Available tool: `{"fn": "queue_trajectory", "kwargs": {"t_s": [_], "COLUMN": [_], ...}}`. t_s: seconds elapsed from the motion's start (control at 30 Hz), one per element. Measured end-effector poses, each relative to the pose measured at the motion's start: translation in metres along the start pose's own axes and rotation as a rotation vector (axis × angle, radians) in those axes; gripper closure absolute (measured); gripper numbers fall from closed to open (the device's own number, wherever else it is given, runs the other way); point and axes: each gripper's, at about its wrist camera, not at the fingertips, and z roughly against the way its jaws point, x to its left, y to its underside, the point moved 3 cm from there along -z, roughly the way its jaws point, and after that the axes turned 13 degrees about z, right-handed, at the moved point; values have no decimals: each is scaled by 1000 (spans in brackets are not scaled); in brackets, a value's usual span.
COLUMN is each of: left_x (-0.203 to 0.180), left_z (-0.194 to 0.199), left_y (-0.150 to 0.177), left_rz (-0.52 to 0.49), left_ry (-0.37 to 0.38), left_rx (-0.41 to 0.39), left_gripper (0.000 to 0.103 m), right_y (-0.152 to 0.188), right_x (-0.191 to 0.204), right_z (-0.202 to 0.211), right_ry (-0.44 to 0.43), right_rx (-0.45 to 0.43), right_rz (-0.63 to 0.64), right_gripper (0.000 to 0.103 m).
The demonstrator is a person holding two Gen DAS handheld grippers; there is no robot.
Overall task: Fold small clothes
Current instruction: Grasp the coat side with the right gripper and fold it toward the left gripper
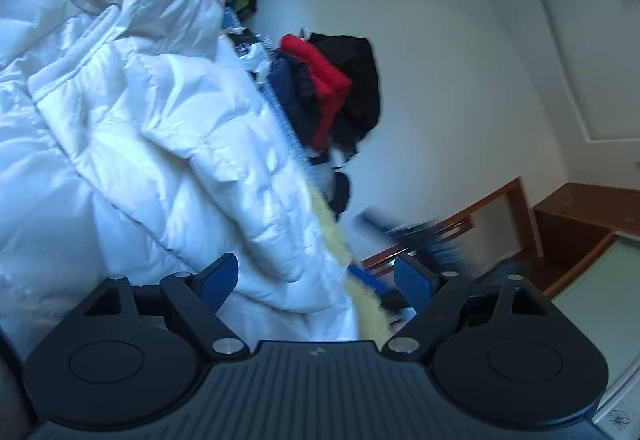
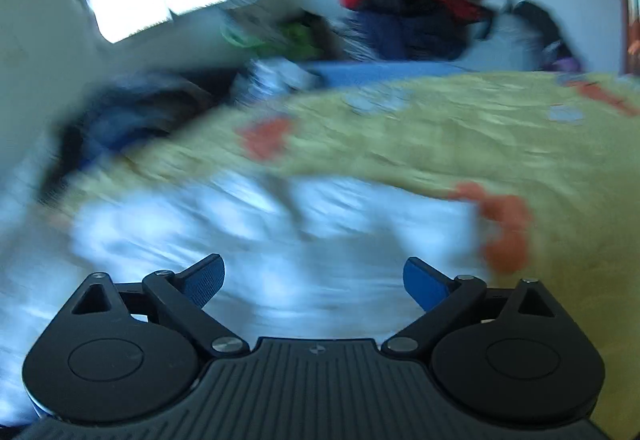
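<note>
White puffy quilted jacket point(image 1: 152, 128) | left tongs point(image 1: 316, 280) released | right tongs point(image 2: 314, 280) released

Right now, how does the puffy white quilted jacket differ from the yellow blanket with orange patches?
The puffy white quilted jacket is plain, glossy and thickly padded; the yellow blanket with orange patches is matte, patterned and flatter. The jacket lies crumpled on top; the blanket spreads beneath it. Both are soft fabrics, and neither is gripped.

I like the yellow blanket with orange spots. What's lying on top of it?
A white puffy jacket lies on the yellow blanket, covering its near part. Farther back sits a pile of dark and red clothes. What's under the jacket is hidden.
</note>
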Motion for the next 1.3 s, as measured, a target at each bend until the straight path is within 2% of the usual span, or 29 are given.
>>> {"fn": "queue_trajectory", "kwargs": {"t_s": [0.03,0.07,0.1,0.13,0.2,0.27,0.4,0.47,0.57,0.63,0.7,0.73,0.77,0.8,0.87,0.97,1.07,1.13,1.17,1.2,1.3], "left_x": [-2,-5,-8,-9,-10,-12,-11,-10,-10,-12,-12,-12,-12,-12,-12,-13,-13,-13,-13,-13,-14], "left_z": [-2,-5,-8,-10,-11,-13,-15,-16,-18,-18,-19,-21,-21,-21,-21,-23,-23,-25,-25,-26,-26], "left_y": [2,5,10,13,18,17,17,17,18,19,19,19,19,19,19,19,19,19,19,19,19], "left_rz": [-23,-63,-100,-135,-172,-168,-159,-166,-172,-172,-173,-174,-174,-173,-175,-178,-179,-181,-182,-182,-183], "left_ry": [-23,-45,-69,-90,-110,-106,-103,-109,-114,-114,-115,-115,-115,-115,-116,-116,-117,-119,-119,-120,-120], "left_rx": [11,13,10,10,16,17,14,14,14,13,13,13,13,13,13,12,12,12,12,12,12], "left_gripper": [17,17,17,17,17,16,16,16,16,16,16,16,16,16,16,15,15,15,15,15,15], "right_y": [-3,-3,-2,0,2,1,5,5,1,0,1,2,3,3,4,2,2,7,11,14,19], "right_x": [13,26,36,43,50,49,52,61,70,74,71,73,74,75,79,81,78,75,71,69,64], "right_z": [0,-6,-15,-25,-47,-62,-83,-86,-93,-98,-101,-102,-104,-105,-103,-100,-102,-108,-109,-111,-110], "right_ry": [-121,-259,-360,-404,-373,-357,-472,-516,-523,-524,-522,-518,-521,-530,-550,-566,-578,-582,-586,-603,-629], "right_rx": [26,79,141,198,276,287,341,362,392,405,424,434,440,438,427,386,399,451,474,477,456], "right_rz": [-26,-79,-137,-187,-234,-271,-388,-378,-350,-334,-319,-311,-300,-296,-278,-267,-278,-306,-327,-347,-398], "right_gripper": [0,1,1,2,5,4,3,3,6,15,37,42,51,67,83,85,84,77,64,56,48]}}
